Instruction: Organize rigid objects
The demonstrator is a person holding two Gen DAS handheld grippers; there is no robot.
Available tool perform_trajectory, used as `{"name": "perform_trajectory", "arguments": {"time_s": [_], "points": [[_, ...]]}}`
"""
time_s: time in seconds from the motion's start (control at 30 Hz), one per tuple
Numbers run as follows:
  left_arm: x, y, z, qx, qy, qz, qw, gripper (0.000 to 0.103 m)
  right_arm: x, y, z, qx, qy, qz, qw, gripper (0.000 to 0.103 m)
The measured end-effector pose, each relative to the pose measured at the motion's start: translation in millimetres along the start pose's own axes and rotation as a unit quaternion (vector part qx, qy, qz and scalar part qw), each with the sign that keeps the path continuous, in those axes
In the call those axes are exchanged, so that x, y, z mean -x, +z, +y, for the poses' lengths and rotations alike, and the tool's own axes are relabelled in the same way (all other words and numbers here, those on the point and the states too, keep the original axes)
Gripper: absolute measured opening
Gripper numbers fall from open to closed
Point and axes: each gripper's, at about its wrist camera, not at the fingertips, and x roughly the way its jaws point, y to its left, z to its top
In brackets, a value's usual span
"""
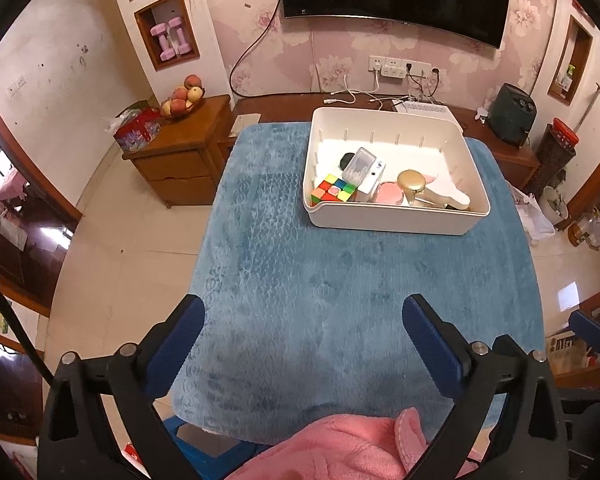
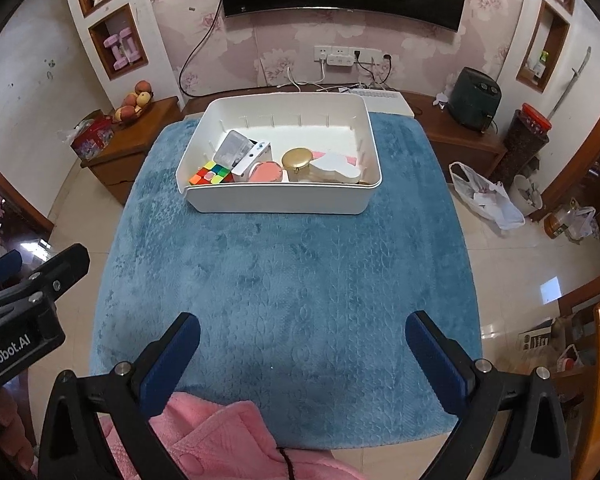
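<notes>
A white bin (image 1: 392,222) (image 2: 276,202) stands at the far side of a blue-covered table (image 1: 320,300) (image 2: 284,280). Inside lie a colour cube (image 1: 332,191) (image 2: 212,173), a clear plastic box (image 1: 359,165) (image 2: 231,148), a white box (image 1: 374,178), a pink round case (image 1: 390,194) (image 2: 265,172), a gold-lidded jar (image 1: 412,182) (image 2: 298,162) and a white flat piece (image 2: 338,166). My left gripper (image 1: 303,332) is open and empty above the table's near part. My right gripper (image 2: 303,340) is open and empty too, well short of the bin.
A wooden cabinet (image 1: 180,148) with a fruit bowl (image 1: 182,98) stands left of the table. A low bench with cables and a dark appliance (image 2: 474,100) runs behind. Pink clothing (image 2: 220,440) lies below the grippers. The left gripper's body (image 2: 24,308) shows at the right view's left edge.
</notes>
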Motion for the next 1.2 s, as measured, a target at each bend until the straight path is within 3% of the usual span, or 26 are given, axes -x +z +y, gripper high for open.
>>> {"name": "perform_trajectory", "arguments": {"time_s": [0.27, 0.67, 1.2], "points": [[-6, 2, -2, -0.006, -0.007, 0.013, 0.9999, 0.101, -3, 2, -3, -0.010, 0.001, 0.005, 1.000, 0.103], [-1, 3, -4, -0.012, -0.019, -0.001, 0.9997, 0.101, 13, 5, -5, -0.003, -0.021, -0.034, 0.999, 0.103], [11, 1, -2, -0.008, -0.030, -0.029, 0.9991, 0.101, 24, 1, -12, -0.021, -0.017, -0.038, 0.999, 0.103]]}}
